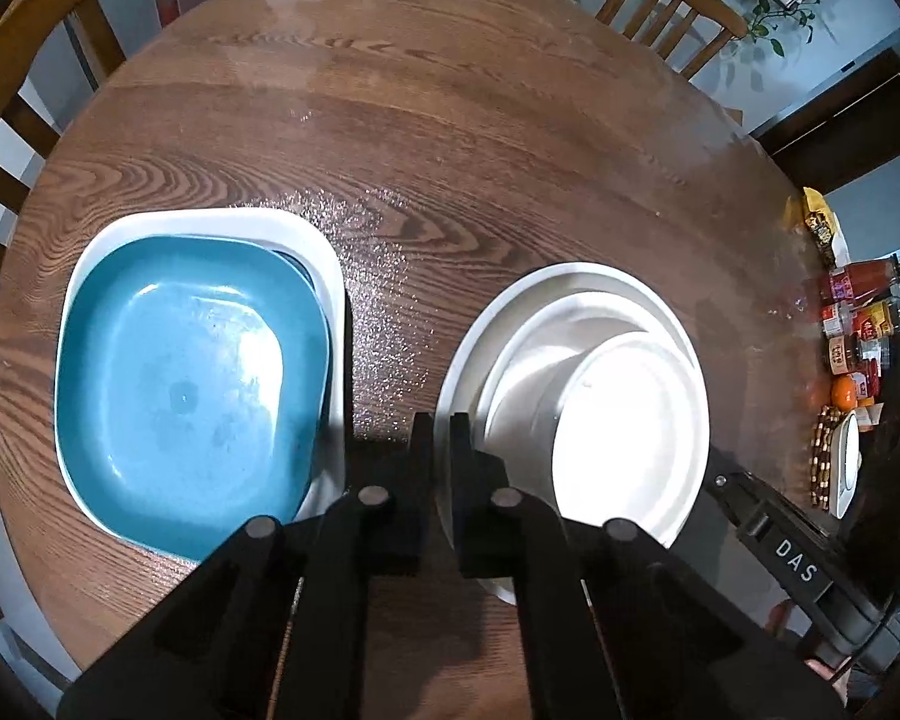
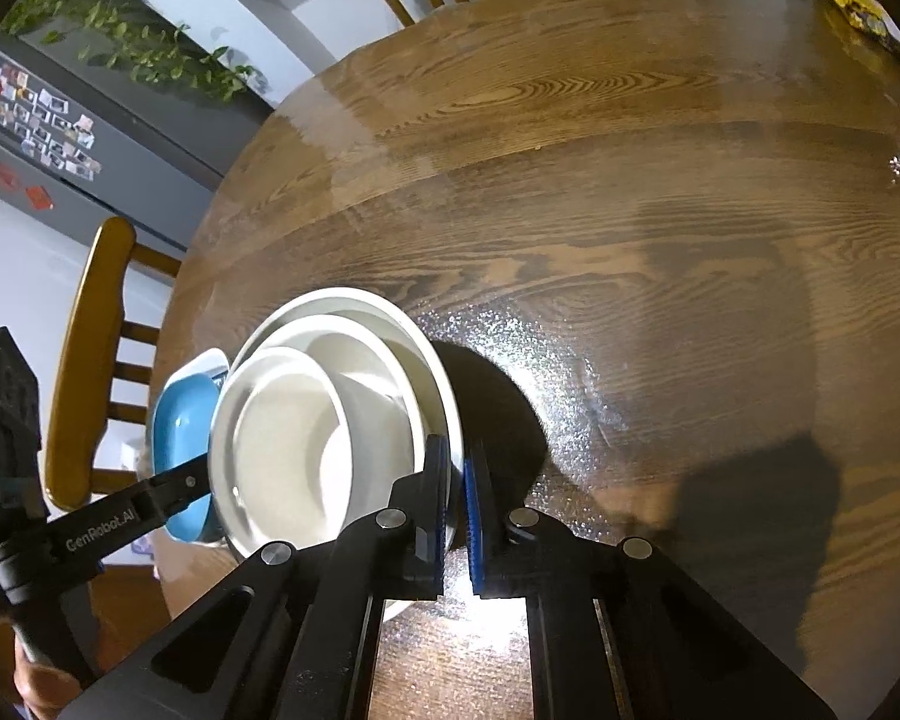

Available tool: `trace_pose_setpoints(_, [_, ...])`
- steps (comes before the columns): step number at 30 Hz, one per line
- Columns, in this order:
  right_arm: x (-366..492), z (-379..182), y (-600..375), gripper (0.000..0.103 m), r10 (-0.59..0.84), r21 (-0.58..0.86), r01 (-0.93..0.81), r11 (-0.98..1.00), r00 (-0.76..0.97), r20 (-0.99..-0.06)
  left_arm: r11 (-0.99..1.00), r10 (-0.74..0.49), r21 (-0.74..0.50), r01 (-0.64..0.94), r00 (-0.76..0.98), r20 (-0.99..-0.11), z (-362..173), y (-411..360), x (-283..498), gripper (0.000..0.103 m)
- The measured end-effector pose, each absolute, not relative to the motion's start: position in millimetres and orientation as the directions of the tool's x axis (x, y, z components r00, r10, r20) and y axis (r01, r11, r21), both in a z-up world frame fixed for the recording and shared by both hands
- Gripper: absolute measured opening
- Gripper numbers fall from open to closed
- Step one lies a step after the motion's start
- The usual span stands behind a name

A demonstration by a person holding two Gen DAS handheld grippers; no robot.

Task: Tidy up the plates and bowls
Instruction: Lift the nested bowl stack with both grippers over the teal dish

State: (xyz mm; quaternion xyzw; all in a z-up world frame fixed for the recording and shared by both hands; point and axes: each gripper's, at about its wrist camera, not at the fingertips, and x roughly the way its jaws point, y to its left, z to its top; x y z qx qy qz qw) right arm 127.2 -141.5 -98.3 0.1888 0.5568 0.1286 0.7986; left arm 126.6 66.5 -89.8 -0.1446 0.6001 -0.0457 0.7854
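Round wooden surface (image 1: 450,138) carries two sorted stacks, kept apart by shape. Square stack (image 1: 192,372): blue plate nested in white one. Round white bowls (image 1: 594,396) nested big to small. Right gripper (image 2: 457,480) fingers clamp outer bowl rim, likely steadying stack. Left gripper (image 1: 441,438) fingers narrow, apparently pinching opposite rim.

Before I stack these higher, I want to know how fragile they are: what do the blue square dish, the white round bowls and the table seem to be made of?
Blue square dish: looks like matte plastic or melamine, with only soft, dull highlights; glazed ceramic is possible.
White round bowls: probably glazed ceramic, given their smooth glossy surface and thick rims.
Round wooden table: wood with clear grain under a shiny varnish that reflects light.
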Motion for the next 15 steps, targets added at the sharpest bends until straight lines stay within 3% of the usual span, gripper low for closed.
trace_pose_setpoints(15, [114.9, -74.5, -142.0, 0.009, 0.415, 0.443, -0.018, 0.896, 0.388, -0.823, 0.956, -0.244, -0.284, -0.076, 0.334, -0.911, -66.2, 71.5, 112.5, 0.000])
